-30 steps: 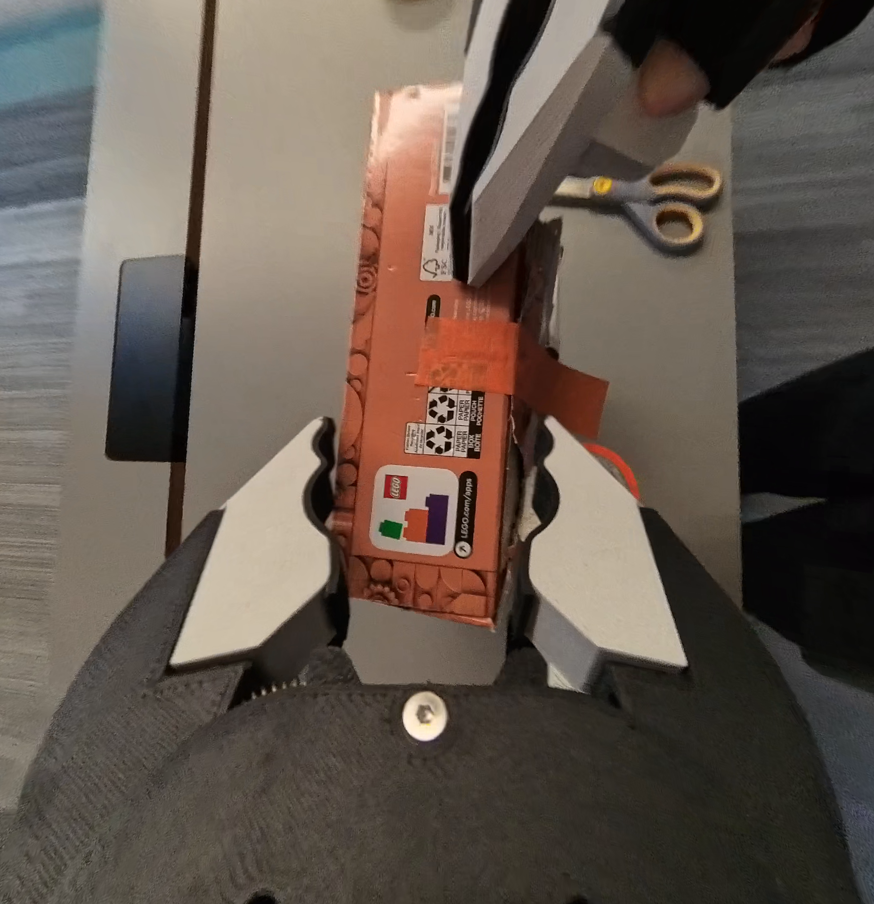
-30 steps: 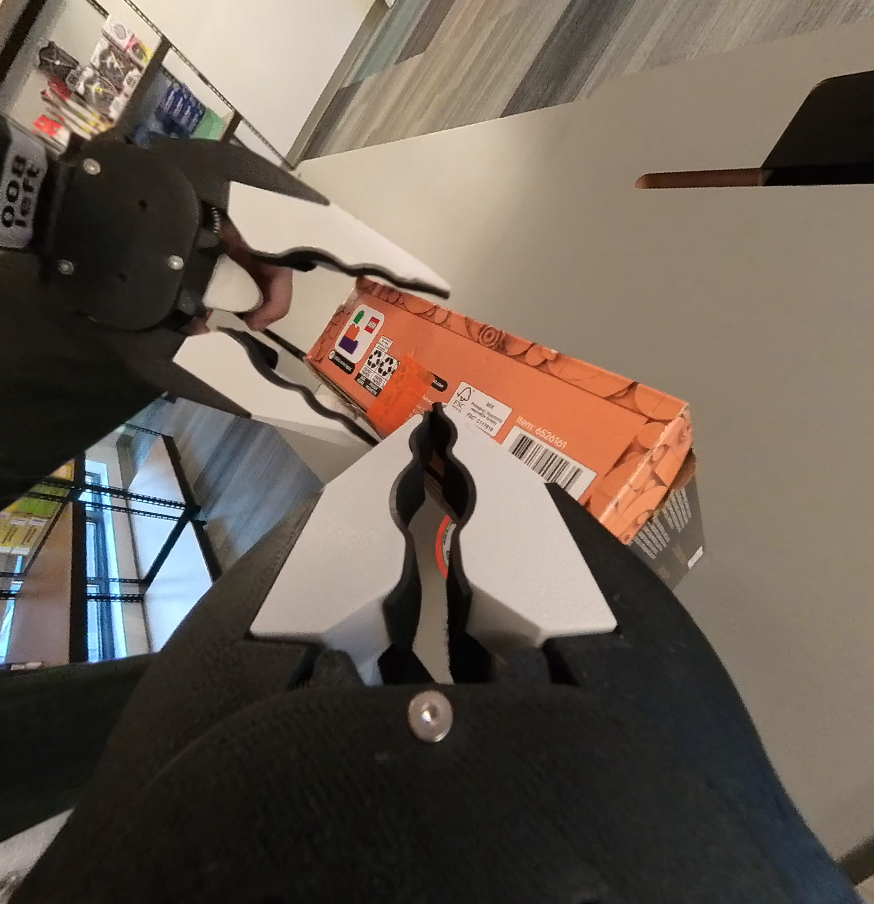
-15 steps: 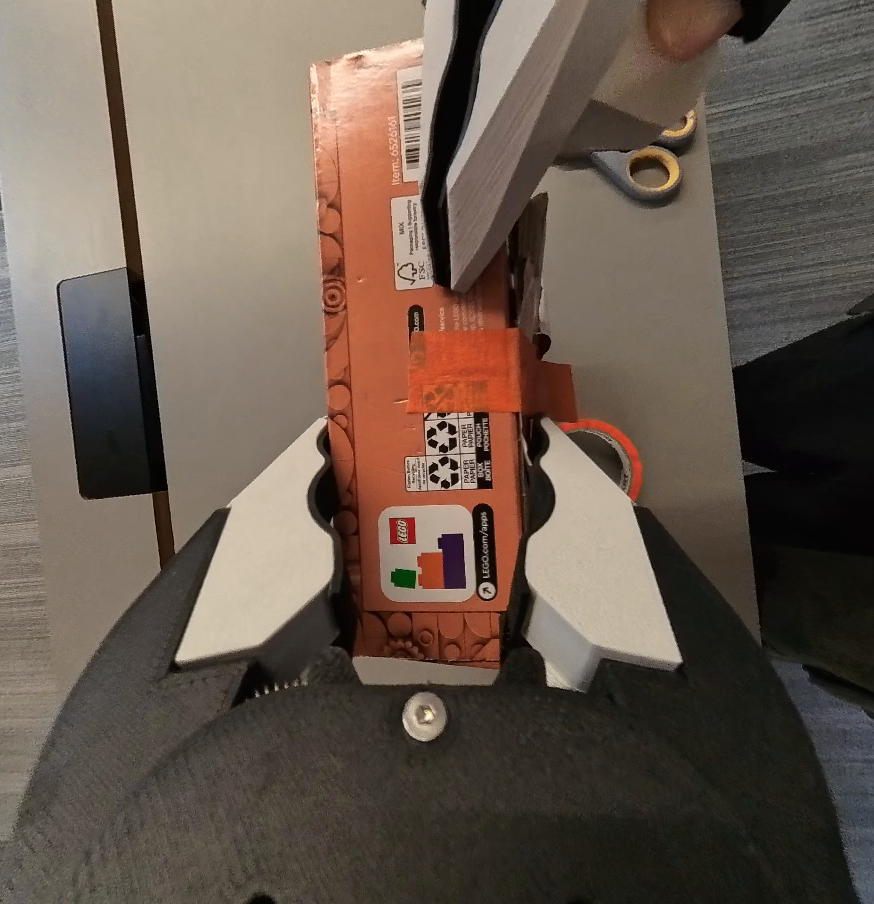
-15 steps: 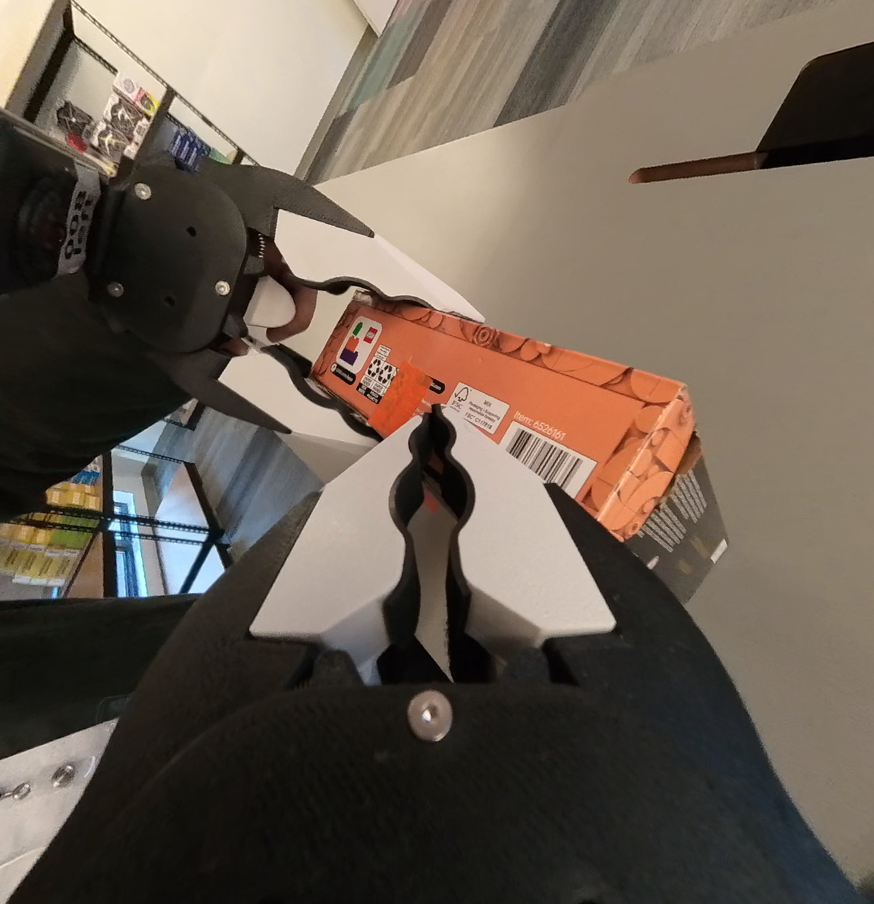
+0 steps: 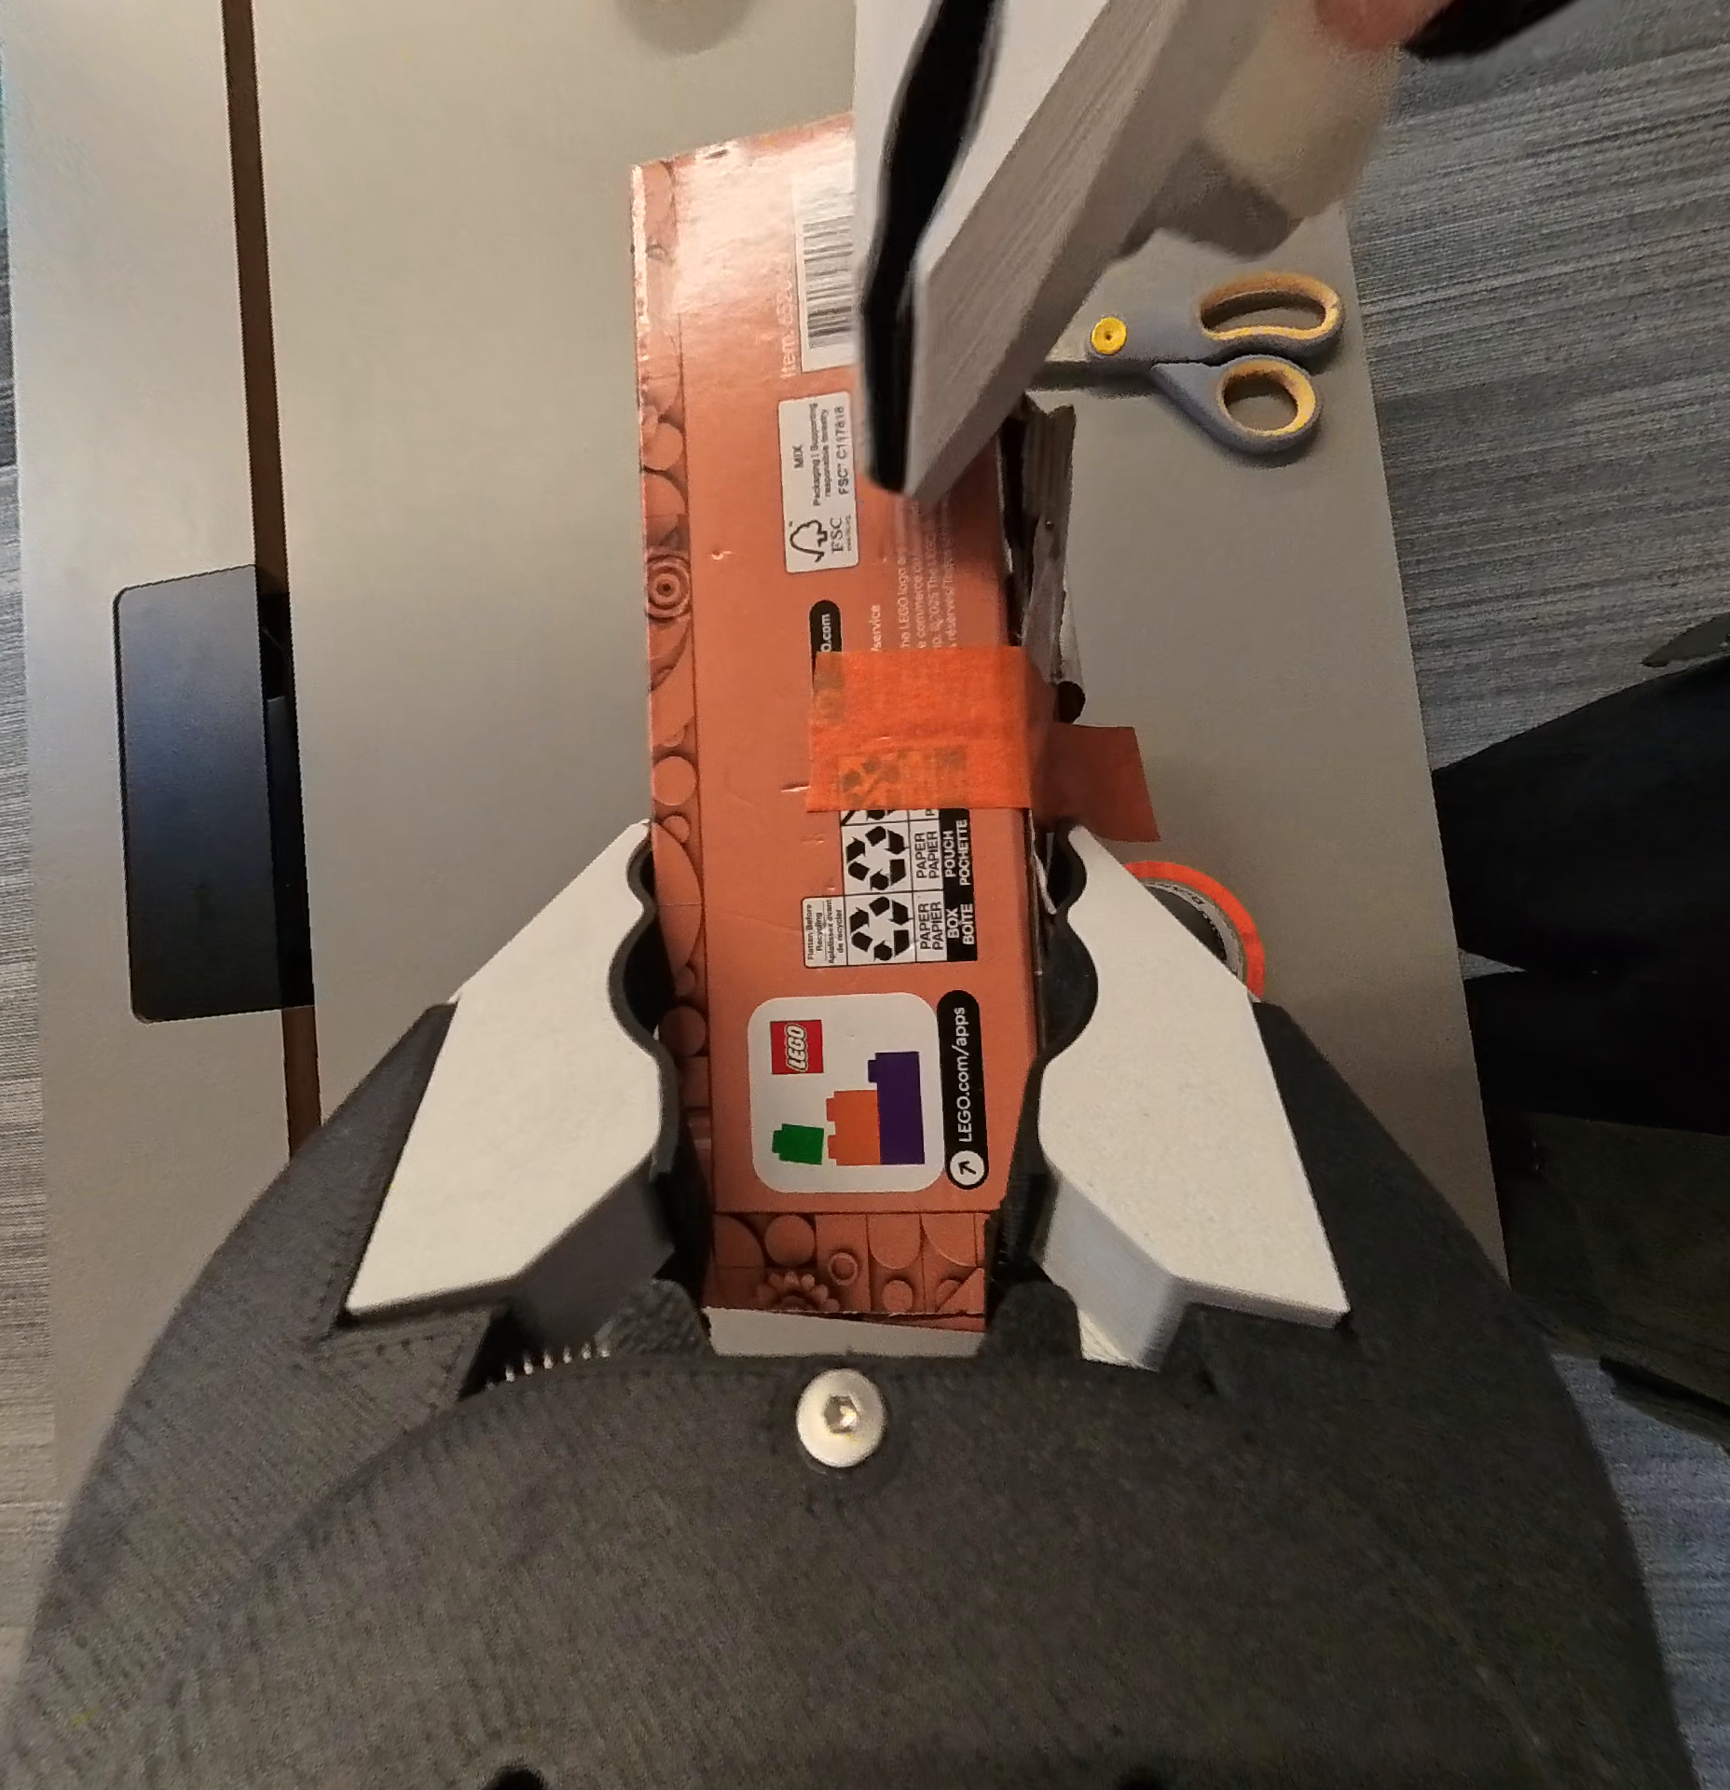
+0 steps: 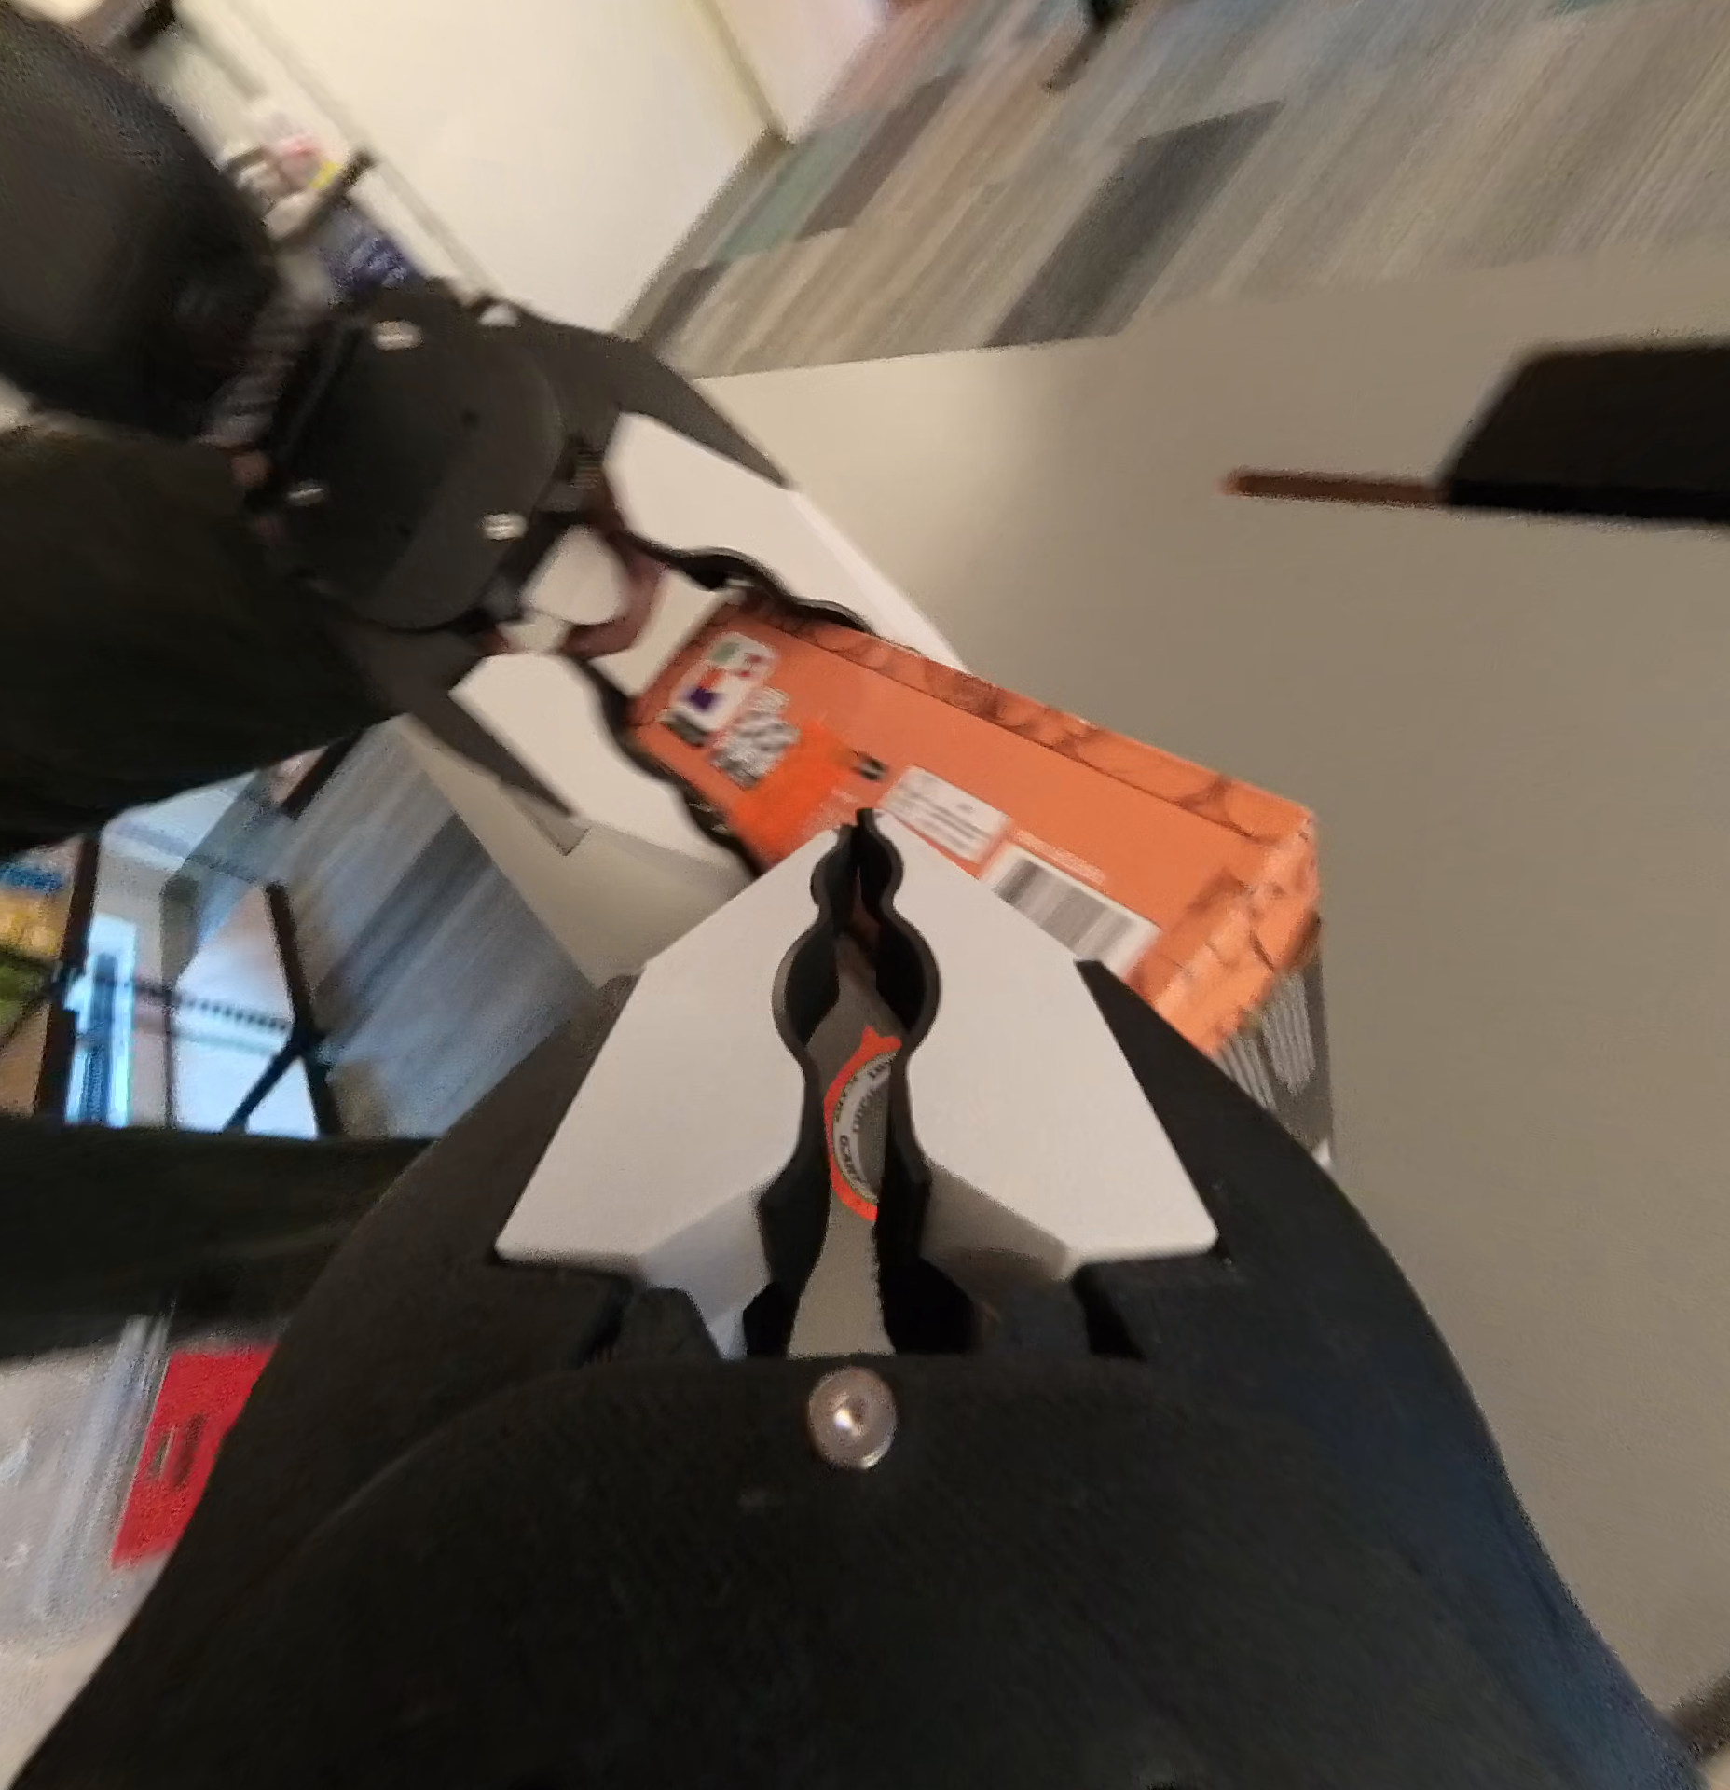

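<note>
Left gripper (image 5: 847,852) clamps the orange box (image 5: 822,630) on the grey table (image 5: 454,387); right gripper (image 6: 863,823) hovers above, jaws pressed together. Its view is blurred; tape roll (image 5: 1219,920) half hidden.

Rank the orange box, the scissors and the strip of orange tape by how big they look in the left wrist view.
1. orange box, largest by far.
2. scissors, though partly hidden behind the other tool.
3. strip of orange tape; it looks close to the scissors in size, so that order is unsure.
</note>
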